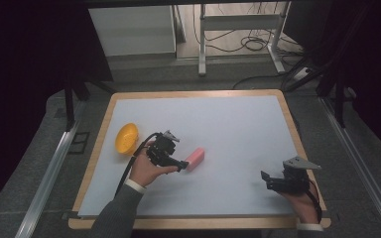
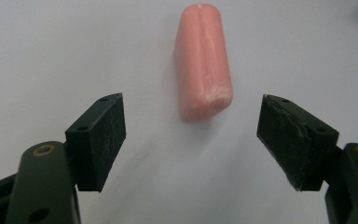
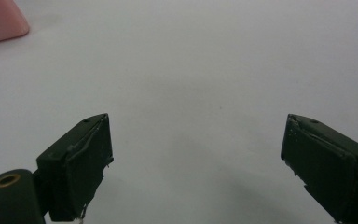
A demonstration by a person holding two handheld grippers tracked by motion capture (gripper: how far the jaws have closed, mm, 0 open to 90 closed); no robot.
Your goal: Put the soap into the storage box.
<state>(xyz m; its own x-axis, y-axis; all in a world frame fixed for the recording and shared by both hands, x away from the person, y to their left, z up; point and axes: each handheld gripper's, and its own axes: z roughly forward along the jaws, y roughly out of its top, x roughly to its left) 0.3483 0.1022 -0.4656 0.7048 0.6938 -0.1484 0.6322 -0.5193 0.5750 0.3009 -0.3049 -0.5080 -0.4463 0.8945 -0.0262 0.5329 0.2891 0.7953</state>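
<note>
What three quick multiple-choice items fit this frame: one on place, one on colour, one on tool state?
1. Where does the pink block lie relative to the left tool?
A. Just ahead of its jaws, on the white table top
B. Clamped between its jaws
C. Inside the bowl

2. What colour is the bowl near the table's left edge?
A. Blue
B. Yellow-orange
C. Green

3. How do the right tool's jaws stand?
A. Shut on the block
B. Shut on nothing
C. Open over bare table

Key: 1 A, the left gripper view shows the block beyond the spread jaws, untouched. 2 B, the high view shows it yellow-orange. 3 C, the right gripper view shows a wide gap with only table between.
</note>
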